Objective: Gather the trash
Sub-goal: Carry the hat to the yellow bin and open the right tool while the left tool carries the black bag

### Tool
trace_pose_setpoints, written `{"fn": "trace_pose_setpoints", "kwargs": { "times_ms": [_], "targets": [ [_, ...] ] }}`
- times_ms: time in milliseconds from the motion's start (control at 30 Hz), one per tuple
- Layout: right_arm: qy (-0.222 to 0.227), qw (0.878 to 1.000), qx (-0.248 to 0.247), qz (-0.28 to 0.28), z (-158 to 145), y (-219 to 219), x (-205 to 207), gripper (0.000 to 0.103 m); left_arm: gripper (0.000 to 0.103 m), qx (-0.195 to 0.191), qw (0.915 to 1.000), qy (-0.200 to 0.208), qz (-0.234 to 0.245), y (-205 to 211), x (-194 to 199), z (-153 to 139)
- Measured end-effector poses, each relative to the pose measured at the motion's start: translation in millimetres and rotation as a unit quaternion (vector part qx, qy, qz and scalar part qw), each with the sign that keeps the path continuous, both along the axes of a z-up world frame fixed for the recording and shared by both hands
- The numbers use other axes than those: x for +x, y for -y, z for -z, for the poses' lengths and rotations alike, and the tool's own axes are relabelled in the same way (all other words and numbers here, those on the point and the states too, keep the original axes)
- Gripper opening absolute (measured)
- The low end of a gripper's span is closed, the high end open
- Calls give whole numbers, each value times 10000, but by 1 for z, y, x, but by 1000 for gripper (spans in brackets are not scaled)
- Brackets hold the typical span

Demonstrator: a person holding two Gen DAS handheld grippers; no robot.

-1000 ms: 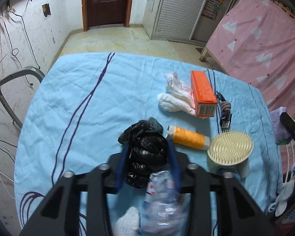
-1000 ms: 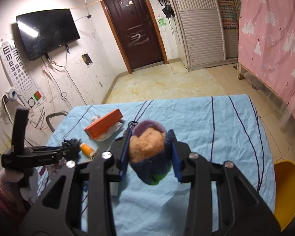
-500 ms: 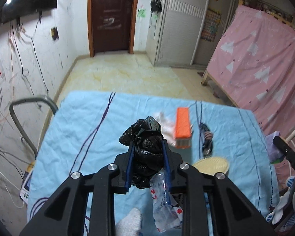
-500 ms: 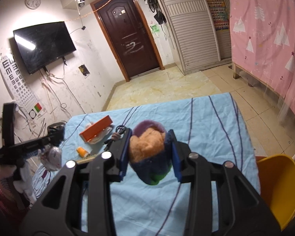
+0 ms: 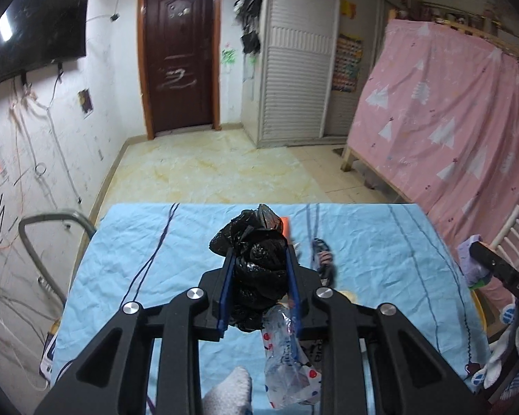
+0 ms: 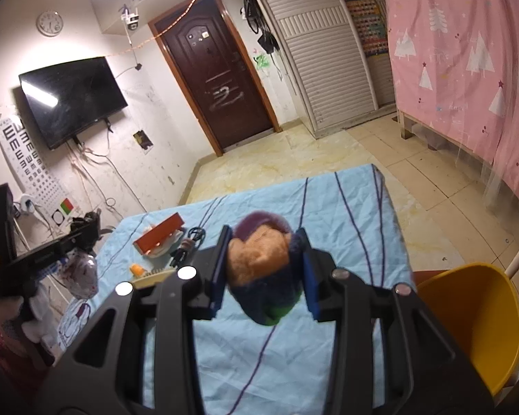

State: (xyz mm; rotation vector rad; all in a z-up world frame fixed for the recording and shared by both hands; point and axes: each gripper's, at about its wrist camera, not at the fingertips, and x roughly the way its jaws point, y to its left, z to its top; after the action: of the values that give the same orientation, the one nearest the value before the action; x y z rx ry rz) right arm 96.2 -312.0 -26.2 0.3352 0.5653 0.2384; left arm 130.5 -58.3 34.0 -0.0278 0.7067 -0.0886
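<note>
My left gripper [image 5: 259, 256] is shut on a crumpled black plastic bag [image 5: 256, 259] and holds it above the blue-clothed table [image 5: 121, 259]. A clear printed plastic bag [image 5: 287, 356] hangs below its fingers. My right gripper [image 6: 263, 238] is shut on a soft orange, purple and green plush ball [image 6: 263, 269], held above the table [image 6: 346, 214]. The left gripper also shows at the left of the right wrist view [image 6: 83, 228], with the clear bag [image 6: 81, 273] dangling under it. The right gripper's side shows at the right edge of the left wrist view [image 5: 494, 266].
A yellow bin [image 6: 474, 318] stands by the table's right edge. On the table lie an orange box [image 6: 159, 235], white cloths under it, a black cable bundle [image 6: 187, 245], an orange spool [image 6: 136, 269] and a cream brush [image 6: 148, 278]. A metal chair frame [image 5: 38, 242] stands left.
My left gripper has risen from the table with the black bag; the table items now lie lower and partly hidden. My right gripper has lifted and tilted with the plush ball.
</note>
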Motion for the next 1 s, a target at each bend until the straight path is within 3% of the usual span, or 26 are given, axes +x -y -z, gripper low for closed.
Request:
{"fn": "trace_pose_setpoints", "kwargs": {
  "times_ms": [233,400,1000],
  "targets": [
    [33,9999,56,103,1,18,-9,35,19,-291,9966,-549,549,28,-1,28],
    [43,9998,70,180,0,25,-14,35,19,-195,9946,-738,700,46,-4,46],
    [177,9962,295,803,0,90,-42,35,19,2,9911,-499,1234,115,-11,22]
  ]
}}
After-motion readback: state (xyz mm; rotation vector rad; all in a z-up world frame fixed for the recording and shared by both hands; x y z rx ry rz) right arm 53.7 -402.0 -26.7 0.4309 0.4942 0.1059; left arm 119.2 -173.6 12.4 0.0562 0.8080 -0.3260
